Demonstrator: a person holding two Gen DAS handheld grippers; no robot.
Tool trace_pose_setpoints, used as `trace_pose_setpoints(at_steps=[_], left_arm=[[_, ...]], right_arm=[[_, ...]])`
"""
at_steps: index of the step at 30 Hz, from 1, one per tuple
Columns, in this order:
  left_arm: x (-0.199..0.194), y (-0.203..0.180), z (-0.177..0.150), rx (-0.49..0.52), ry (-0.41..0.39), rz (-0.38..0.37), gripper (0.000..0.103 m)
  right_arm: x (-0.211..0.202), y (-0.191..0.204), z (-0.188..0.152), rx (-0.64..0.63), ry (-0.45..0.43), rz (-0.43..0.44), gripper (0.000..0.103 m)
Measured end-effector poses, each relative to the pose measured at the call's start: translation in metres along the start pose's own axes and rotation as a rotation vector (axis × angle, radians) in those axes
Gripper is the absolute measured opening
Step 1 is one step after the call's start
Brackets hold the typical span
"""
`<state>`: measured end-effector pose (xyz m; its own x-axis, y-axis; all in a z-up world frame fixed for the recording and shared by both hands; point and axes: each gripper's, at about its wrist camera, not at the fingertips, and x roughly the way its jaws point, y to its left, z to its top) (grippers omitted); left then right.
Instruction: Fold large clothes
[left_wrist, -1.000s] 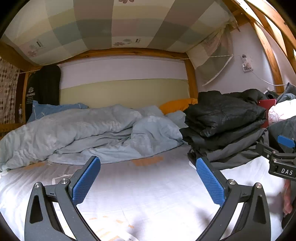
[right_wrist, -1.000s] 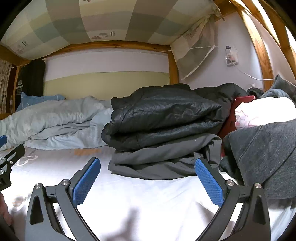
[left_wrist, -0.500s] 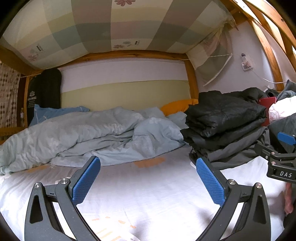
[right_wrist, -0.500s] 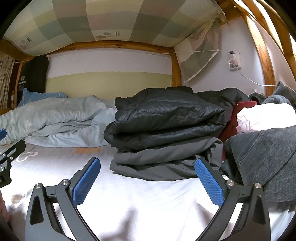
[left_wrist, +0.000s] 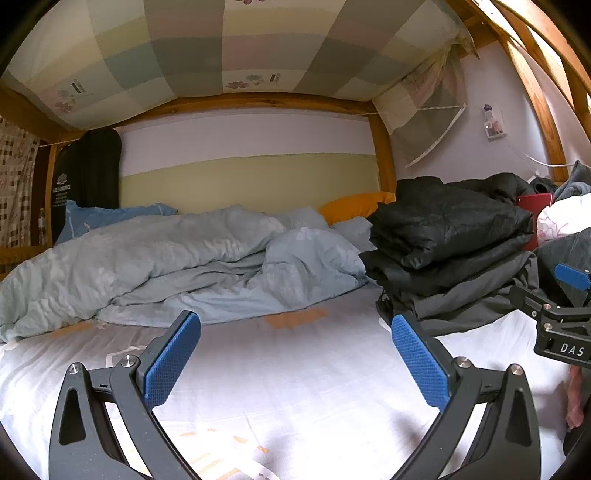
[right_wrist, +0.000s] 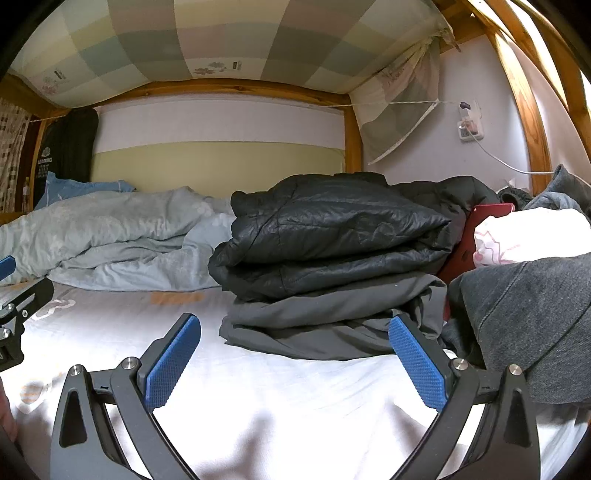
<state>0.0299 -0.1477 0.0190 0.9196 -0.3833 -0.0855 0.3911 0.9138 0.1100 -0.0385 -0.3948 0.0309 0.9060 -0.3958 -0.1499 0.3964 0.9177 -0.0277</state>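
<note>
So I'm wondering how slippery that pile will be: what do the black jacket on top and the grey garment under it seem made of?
The black jacket looks like padded nylon or polyester shell: slight sheen, fine crinkles, puffy folds. The grey garment beneath looks like thinner, matte woven cloth lying flat in soft creases; its fibre can't be told.

The left gripper (left_wrist: 295, 354) hangs over a white sheet (left_wrist: 295, 387), its blue pads (left_wrist: 171, 360) wide apart with nothing between them. Beyond the fingers lies a crumpled blue duvet (left_wrist: 177, 266), and behind it an orange pillow (left_wrist: 354, 206). Past the right finger stands a stack of folded dark clothes (left_wrist: 450, 258) (black jackets on top, grey under). Further right, the right gripper (left_wrist: 561, 317) shows at the edge.
</note>
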Motion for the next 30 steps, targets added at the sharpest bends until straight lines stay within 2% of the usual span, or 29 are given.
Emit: trace_pose_setpoints(at_steps=[30], left_arm=[[0.0052, -0.0017, -0.0027, 0.001, 0.02, 0.011, 0.103]], right_arm=[[-0.001, 0.0008, -0.0007, 0.008, -0.005, -0.003, 0.103]])
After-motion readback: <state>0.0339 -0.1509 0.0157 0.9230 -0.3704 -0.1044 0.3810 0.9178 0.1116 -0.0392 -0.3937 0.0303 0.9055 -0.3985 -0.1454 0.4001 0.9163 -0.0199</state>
